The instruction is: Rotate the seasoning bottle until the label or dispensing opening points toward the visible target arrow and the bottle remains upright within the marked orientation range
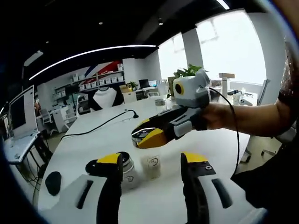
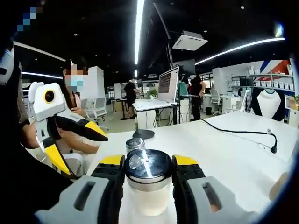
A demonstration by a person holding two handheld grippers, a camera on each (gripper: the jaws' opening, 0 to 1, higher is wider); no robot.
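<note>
White bench (image 1: 93,140) under office lights; in the left gripper view my left gripper (image 1: 152,163) hovers wide open and empty before a second jar (image 1: 127,171), while my right gripper (image 1: 148,136) reaches in level. In the right gripper view my right gripper (image 2: 148,173) is clamped on the seasoning bottle (image 2: 147,183), upright on the bench; I judge the turn is in hand, needing a slow wrist twist; no arrow visible.

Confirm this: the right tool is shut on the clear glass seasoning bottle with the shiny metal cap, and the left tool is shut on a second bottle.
Not quite. The right tool is shut on the clear glass seasoning bottle with the shiny metal cap, but the left tool is open and holds nothing; the left gripper view shows its jaws spread apart.
</note>
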